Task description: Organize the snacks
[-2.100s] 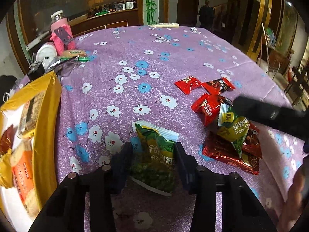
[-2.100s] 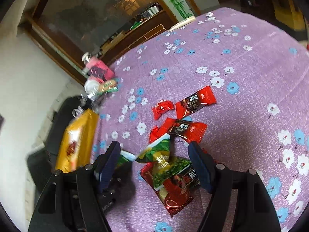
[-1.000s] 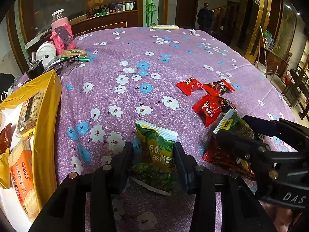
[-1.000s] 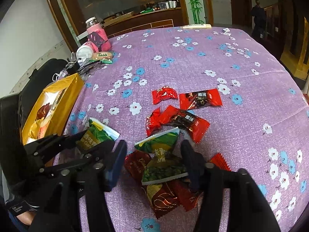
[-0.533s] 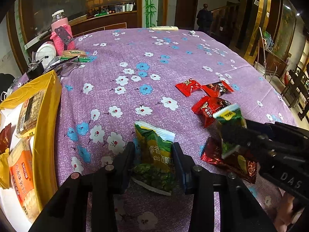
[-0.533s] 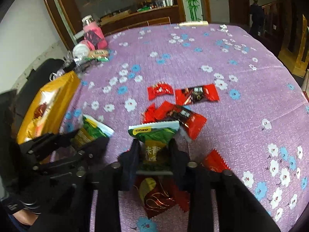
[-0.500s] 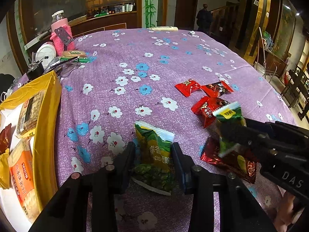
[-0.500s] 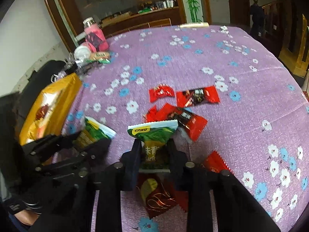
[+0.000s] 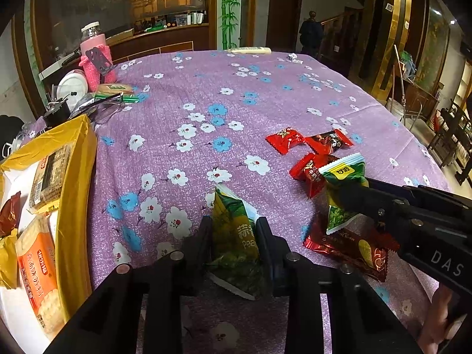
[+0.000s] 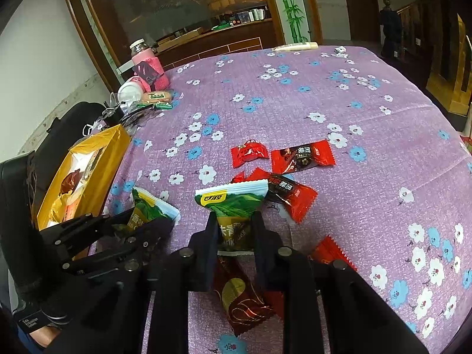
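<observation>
Left wrist view: the left gripper (image 9: 234, 237) is closing, its pads pressing both sides of a green pea snack packet (image 9: 236, 236) that rests on the purple flowered tablecloth (image 9: 206, 94). A yellow box (image 9: 73, 191) holding snacks stands at the left. The right gripper (image 9: 343, 196) pinches a second green packet (image 9: 343, 177) above the red candy wrappers (image 9: 309, 143).

Right wrist view: the right gripper (image 10: 234, 230) is clamped narrow on its green packet (image 10: 233, 203), raised over a dark red wrapper (image 10: 240, 298). The left gripper (image 10: 138, 224) holds its packet (image 10: 147, 206) beside the yellow box (image 10: 115, 147).
</observation>
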A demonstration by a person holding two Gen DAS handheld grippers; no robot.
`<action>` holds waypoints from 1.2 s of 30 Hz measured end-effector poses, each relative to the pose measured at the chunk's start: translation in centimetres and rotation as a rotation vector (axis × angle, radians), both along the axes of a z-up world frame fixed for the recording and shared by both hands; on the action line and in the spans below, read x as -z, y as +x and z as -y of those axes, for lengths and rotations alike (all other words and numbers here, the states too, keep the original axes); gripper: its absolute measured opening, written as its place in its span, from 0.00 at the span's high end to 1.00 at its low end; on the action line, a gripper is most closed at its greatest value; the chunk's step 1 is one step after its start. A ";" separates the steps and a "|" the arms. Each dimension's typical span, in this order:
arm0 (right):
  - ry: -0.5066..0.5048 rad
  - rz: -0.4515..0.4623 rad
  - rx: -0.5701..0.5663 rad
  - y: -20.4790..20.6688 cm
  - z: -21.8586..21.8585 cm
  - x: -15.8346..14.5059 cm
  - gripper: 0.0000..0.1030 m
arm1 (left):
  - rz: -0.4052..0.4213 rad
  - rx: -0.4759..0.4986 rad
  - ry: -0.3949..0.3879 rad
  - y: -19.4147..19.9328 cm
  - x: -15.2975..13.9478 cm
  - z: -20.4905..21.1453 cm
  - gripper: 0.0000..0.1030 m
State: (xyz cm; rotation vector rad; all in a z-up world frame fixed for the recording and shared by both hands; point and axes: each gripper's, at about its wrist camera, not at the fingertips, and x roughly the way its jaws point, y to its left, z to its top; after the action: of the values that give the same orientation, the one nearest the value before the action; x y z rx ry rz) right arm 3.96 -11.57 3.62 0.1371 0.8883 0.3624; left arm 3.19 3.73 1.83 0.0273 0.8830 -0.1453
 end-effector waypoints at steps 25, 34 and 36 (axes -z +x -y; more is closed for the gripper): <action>0.007 0.020 0.003 -0.2 0.0 -0.3 0.81 | 0.034 0.007 -0.042 -0.5 -0.7 -0.1 0.71; 0.006 0.020 0.010 -0.1 0.0 -0.3 0.81 | 0.040 0.009 -0.054 -0.7 -1.0 -0.2 0.71; 0.008 0.022 0.012 0.0 0.1 -0.4 0.81 | 0.040 0.009 -0.055 -0.7 -0.9 -0.2 0.71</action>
State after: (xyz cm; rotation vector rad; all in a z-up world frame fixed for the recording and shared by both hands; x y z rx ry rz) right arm 3.95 -11.68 4.00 0.1457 0.8641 0.3562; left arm 2.53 3.89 2.77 -0.0171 0.8391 -0.1771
